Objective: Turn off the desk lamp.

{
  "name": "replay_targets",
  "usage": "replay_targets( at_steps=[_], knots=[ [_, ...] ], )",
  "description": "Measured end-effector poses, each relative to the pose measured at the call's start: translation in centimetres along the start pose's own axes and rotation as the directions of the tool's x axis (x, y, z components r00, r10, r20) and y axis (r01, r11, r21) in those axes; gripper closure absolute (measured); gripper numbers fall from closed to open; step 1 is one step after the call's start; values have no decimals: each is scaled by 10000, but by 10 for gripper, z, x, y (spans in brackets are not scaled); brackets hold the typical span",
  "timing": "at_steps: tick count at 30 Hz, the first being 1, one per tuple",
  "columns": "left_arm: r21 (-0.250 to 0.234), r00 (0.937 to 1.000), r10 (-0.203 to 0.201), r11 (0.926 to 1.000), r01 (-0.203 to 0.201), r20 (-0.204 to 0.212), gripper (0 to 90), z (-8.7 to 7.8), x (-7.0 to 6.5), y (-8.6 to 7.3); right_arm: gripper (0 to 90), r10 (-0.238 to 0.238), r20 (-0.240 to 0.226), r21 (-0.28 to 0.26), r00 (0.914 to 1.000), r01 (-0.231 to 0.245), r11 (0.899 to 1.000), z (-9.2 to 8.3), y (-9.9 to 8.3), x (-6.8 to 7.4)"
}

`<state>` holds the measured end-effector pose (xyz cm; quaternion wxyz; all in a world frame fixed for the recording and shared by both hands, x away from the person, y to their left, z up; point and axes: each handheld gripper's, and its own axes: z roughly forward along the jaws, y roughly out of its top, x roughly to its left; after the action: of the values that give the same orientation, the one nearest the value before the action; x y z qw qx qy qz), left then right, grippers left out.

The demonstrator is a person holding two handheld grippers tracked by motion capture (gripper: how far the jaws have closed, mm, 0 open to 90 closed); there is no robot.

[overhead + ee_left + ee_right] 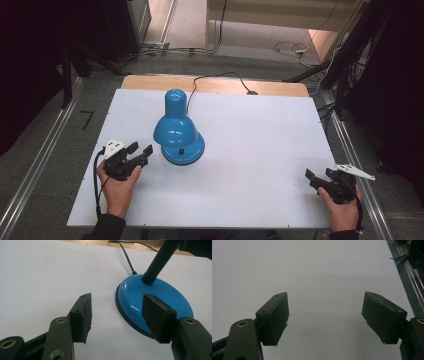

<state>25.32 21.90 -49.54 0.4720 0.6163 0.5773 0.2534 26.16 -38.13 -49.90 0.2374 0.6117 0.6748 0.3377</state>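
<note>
Blue desk lamp (177, 131), one, on white table (260, 160), left claw (140, 150) open beside base, right claw (318, 176) open, both empty

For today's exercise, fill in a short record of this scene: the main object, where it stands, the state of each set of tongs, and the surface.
Main object: blue desk lamp, shade bent down over its round base
Cord: black cord running off the far edge
Left tongs: open, holding nothing, beside the lamp base
Right tongs: open, holding nothing, near the right edge
Surface: white board
</note>
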Motion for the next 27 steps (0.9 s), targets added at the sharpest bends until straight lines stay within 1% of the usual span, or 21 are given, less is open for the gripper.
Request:
replay_targets(
  at_steps=[11,25,27],
  knots=[
    [5,9998,106,9999,-106,-193,397,-8,5,-3,207,-10,7,0,10000,10,10000,0,0,0],
    [95,9998,141,9999,-140,-141,359,-19,6,-6,206,-11,41,34,10000,11,10000,0,0,0],
    [96,9999,66,9999,-65,-120,346,-20,6,-7,206,-17,39,33,10000,17,10000,0,0,0]
  ],
)
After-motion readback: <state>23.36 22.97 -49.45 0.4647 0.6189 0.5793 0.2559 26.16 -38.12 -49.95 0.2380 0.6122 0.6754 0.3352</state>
